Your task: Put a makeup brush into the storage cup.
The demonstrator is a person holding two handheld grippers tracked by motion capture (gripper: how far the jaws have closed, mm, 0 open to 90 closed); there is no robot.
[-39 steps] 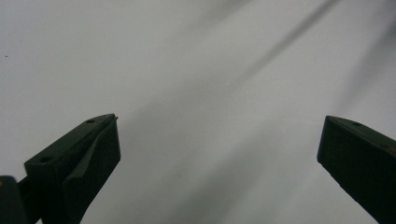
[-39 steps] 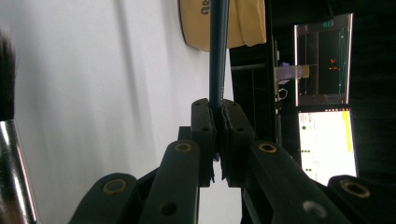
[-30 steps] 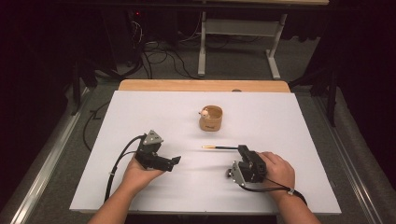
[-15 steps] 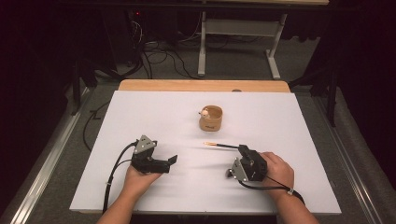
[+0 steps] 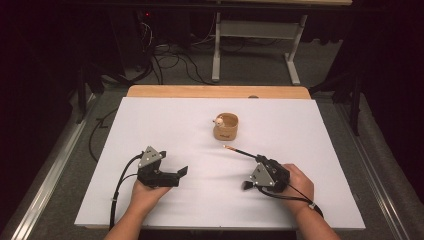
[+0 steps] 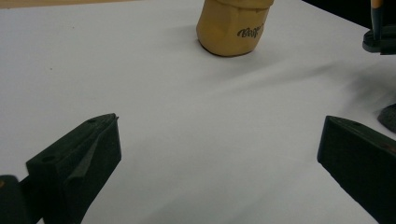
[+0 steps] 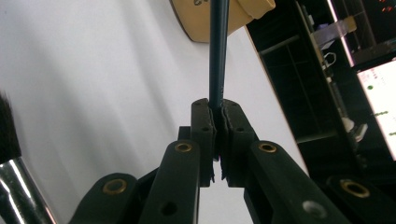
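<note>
At a white table (image 5: 310, 130), the right gripper (image 5: 257, 165) is clamped on the dark handle of a makeup brush (image 7: 218, 60), whose thin tip points toward a small tan cup (image 5: 226, 127) near the middle of the table; black bristles (image 5: 247, 185) stick out behind the gripper. The left gripper (image 5: 181, 172) rests in the person's left hand (image 5: 145, 192) on the table, jaws spread wide around nothing, aimed across the sheet with the cup ahead.

In the middle of the frame the right gripper (image 7: 216, 122) squeezes a thin dark brush handle (image 7: 218, 56) that goes up to a tan cup (image 7: 243, 14) at the top, with black bristles (image 7: 7, 130) at the left edge.
</note>
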